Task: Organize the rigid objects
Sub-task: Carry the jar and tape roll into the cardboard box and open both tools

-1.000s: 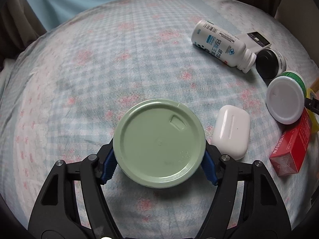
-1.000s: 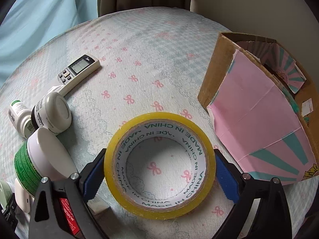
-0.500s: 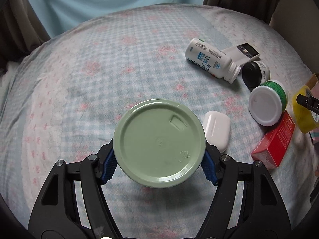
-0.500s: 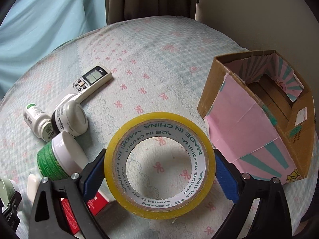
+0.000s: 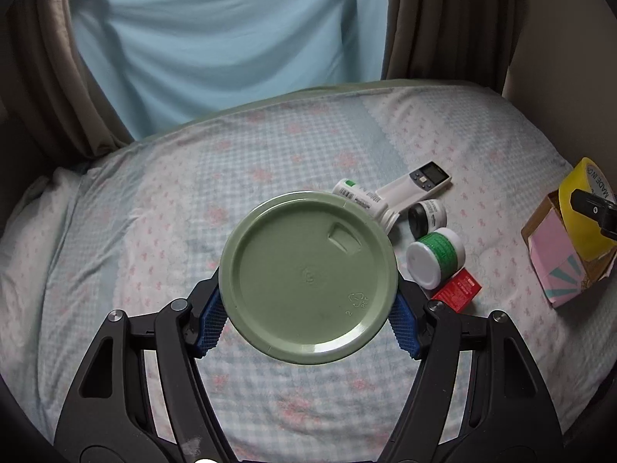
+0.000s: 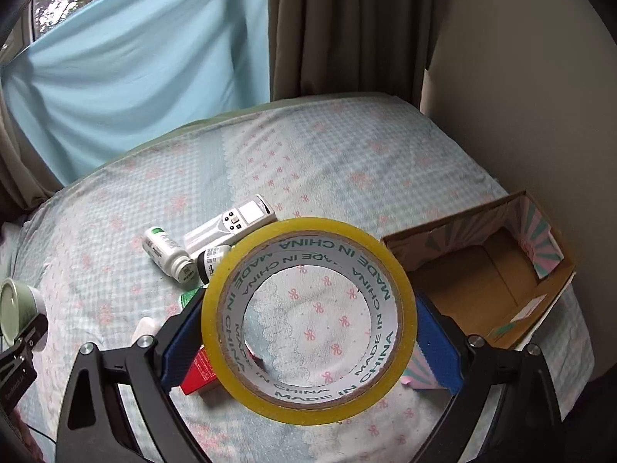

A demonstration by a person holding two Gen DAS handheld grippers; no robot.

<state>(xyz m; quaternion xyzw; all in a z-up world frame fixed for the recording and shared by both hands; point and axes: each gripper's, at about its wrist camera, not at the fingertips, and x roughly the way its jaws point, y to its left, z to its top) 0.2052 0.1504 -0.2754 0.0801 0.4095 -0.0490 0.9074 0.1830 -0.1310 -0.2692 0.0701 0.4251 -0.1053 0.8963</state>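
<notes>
My left gripper (image 5: 308, 320) is shut on a sage-green round container (image 5: 308, 277), held high above the bed. My right gripper (image 6: 308, 339) is shut on a yellow tape roll (image 6: 308, 393), held above the bed just left of an open cardboard box (image 6: 482, 285) with pink and teal paper. The tape roll (image 5: 586, 212) and box (image 5: 555, 262) also show at the right edge of the left wrist view. The green container (image 6: 15, 308) shows at the left edge of the right wrist view.
On the bed lie a white remote (image 5: 416, 185), a white pill bottle (image 5: 358, 196), a dark-capped jar (image 5: 426, 218), a green-banded white jar (image 5: 435, 256) and a red box (image 5: 457, 289). A wall stands right of the box; curtains hang behind.
Both grippers rose well above the bed with their objects still held. The right gripper moved nearer the box, whose open inside now shows. The white earbud case is hidden in the left view.
</notes>
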